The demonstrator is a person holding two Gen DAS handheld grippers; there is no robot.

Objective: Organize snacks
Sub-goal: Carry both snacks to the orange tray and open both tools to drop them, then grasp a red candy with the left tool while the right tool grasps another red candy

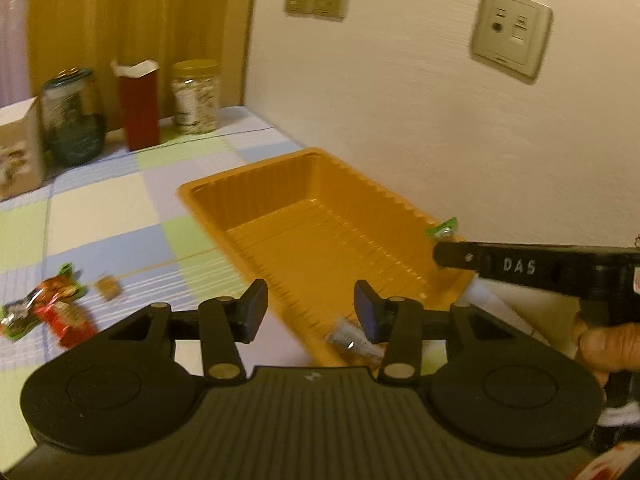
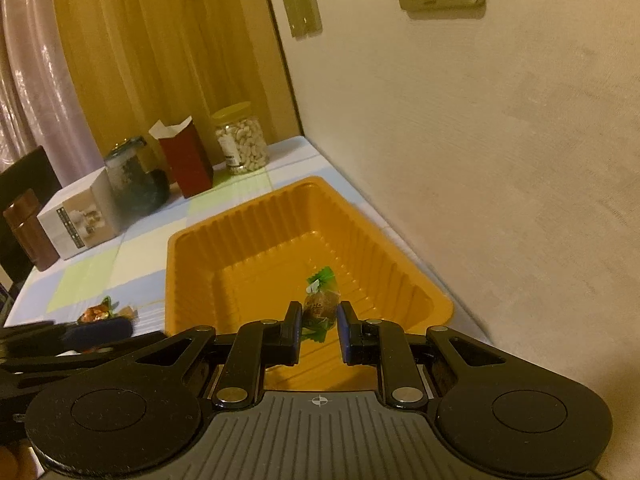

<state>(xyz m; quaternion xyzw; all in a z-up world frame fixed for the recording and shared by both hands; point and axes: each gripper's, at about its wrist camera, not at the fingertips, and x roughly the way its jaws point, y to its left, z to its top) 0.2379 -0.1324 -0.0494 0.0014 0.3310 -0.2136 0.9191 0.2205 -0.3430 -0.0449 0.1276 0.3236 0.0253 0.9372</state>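
Observation:
An orange ribbed plastic tray (image 1: 280, 184) (image 2: 240, 236) lies on the checked tablecloth by the wall. My left gripper (image 1: 310, 310) is open and empty above the tray's near left corner. A wrapped snack (image 1: 354, 340) lies in the tray just under its right finger. My right gripper (image 2: 319, 322) hovers over the tray, jaws close on either side of a brown candy with a green wrapper (image 2: 319, 300); contact is unclear. In the left wrist view the right gripper (image 1: 444, 254) reaches in from the right with the green wrapper (image 1: 442, 229) at its tip. Loose red and green wrapped snacks (image 1: 44, 308) (image 2: 100, 312) lie left of the tray.
At the back stand a jar of nuts (image 1: 196, 96) (image 2: 240, 140), a dark red open carton (image 1: 138, 106) (image 2: 184, 160), a dark glass jar (image 1: 72, 116) (image 2: 134, 176), a white box (image 1: 18, 144) (image 2: 80, 216) and a brown tin (image 2: 26, 228). The wall (image 1: 400, 100) runs along the tray's right side.

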